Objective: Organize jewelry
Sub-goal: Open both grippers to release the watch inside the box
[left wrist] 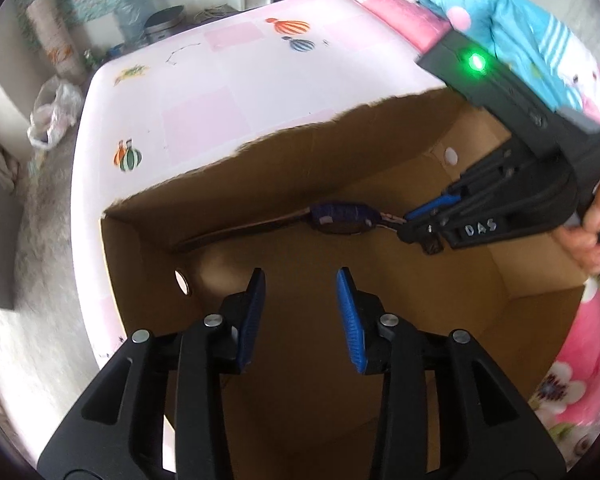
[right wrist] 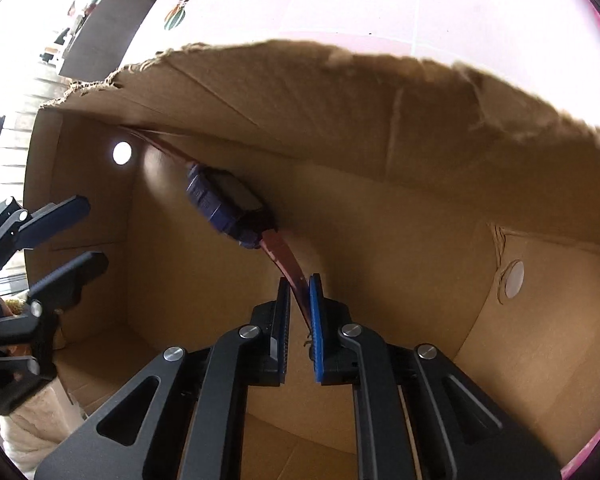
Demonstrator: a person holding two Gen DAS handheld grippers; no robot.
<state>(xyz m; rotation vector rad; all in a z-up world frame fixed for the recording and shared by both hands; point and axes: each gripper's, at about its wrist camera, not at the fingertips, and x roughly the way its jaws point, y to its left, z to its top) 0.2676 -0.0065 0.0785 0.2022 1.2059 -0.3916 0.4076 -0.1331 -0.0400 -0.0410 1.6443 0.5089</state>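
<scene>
A wristwatch [left wrist: 342, 218] with a dark blue case and a reddish strap hangs inside an open cardboard box [left wrist: 260, 152]. My right gripper [left wrist: 406, 226] is shut on one end of the strap and holds the watch against the box's far wall. In the right wrist view the strap [right wrist: 290, 270] runs from between the closed blue pads up to the watch case [right wrist: 216, 204]. My left gripper [left wrist: 300, 280] is open and empty, inside the box's near side, below the watch. It also shows in the right wrist view [right wrist: 86, 230] at the left, open.
The box stands on a pink and white table [left wrist: 204, 92] with balloon pictures. Pink and blue bedding [left wrist: 512, 20] lies at the right. Small round holes [left wrist: 182, 282] pierce the box walls. The floor with a plastic bag [left wrist: 52, 112] is at the left.
</scene>
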